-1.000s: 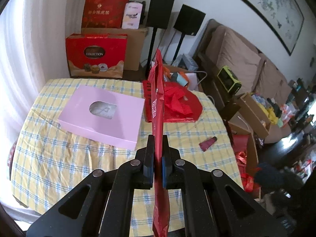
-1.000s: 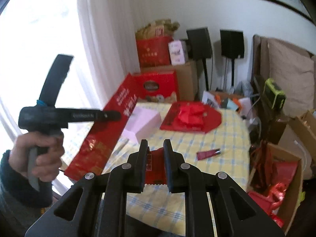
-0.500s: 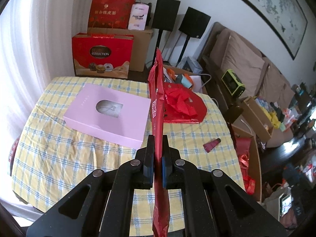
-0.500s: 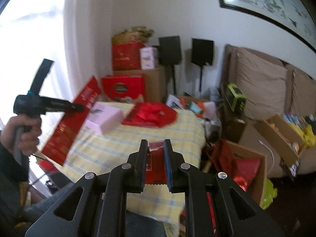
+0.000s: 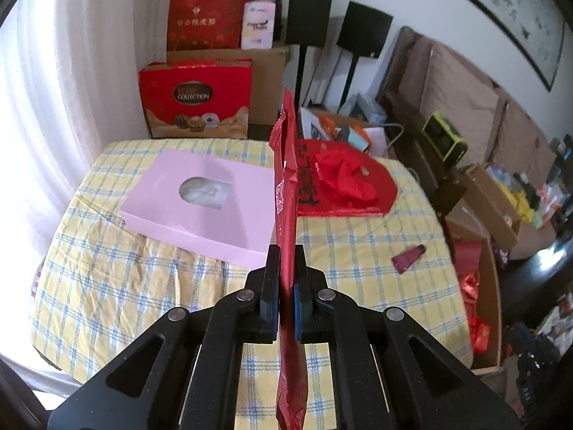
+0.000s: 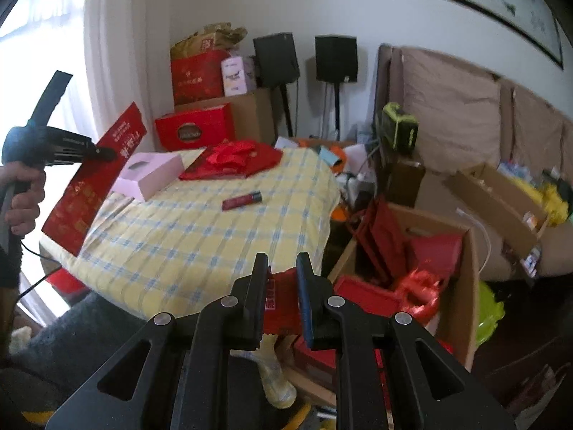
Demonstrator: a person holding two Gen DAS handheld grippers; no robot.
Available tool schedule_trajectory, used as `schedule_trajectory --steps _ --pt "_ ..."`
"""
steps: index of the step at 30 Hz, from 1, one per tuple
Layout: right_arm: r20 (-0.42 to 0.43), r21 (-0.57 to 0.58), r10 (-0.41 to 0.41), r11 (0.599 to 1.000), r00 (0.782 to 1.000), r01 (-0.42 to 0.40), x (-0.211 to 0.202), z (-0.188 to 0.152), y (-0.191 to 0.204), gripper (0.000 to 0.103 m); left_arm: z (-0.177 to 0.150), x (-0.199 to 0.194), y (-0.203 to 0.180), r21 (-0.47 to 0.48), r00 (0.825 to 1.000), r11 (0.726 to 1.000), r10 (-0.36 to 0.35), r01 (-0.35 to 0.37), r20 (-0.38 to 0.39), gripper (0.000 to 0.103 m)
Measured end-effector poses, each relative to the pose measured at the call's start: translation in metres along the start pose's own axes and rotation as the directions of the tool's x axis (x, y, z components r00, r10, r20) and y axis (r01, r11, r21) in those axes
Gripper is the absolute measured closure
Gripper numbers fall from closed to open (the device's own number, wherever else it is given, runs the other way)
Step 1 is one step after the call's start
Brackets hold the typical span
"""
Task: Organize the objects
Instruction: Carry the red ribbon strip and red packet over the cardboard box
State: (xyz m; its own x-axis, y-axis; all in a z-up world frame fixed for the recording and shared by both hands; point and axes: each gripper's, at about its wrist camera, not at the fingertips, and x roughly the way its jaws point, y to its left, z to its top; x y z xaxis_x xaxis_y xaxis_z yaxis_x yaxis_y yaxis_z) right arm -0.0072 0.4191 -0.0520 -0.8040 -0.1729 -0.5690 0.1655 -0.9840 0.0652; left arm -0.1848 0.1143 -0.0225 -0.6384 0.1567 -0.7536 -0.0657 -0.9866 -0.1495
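Observation:
My left gripper (image 5: 286, 252) is shut on a long red foil bag (image 5: 284, 179), seen edge-on above the yellow checked table (image 5: 143, 286). In the right wrist view a hand holds that left gripper (image 6: 104, 153) at the table's left edge, with the flat red bag (image 6: 104, 175) hanging slanted from it. My right gripper (image 6: 283, 261) is shut on a small red packet (image 6: 281, 297) beyond the table's near right corner, next to an open cardboard box (image 6: 462, 276) of red items on the floor.
On the table lie a pink box (image 5: 200, 208) with a window, a red flat box with crumpled red wrapping (image 5: 343, 182) and a small dark red tube (image 5: 408, 258). Red gift boxes (image 5: 195, 100), speakers and a sofa stand behind.
My right gripper has swung right and down with its small packet, from over the table to beside the floor box. The left gripper with the bag has hardly moved.

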Motion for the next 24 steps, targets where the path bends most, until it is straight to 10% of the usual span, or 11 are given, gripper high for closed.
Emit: schedule_trajectory --steps 24 --pt "0.055 0.140 -0.084 0.987 0.995 0.075 -0.024 0.006 -0.087 0.089 0.009 -0.042 -0.063 0.000 0.994 0.997 -0.075 0.075 0.075 0.098"
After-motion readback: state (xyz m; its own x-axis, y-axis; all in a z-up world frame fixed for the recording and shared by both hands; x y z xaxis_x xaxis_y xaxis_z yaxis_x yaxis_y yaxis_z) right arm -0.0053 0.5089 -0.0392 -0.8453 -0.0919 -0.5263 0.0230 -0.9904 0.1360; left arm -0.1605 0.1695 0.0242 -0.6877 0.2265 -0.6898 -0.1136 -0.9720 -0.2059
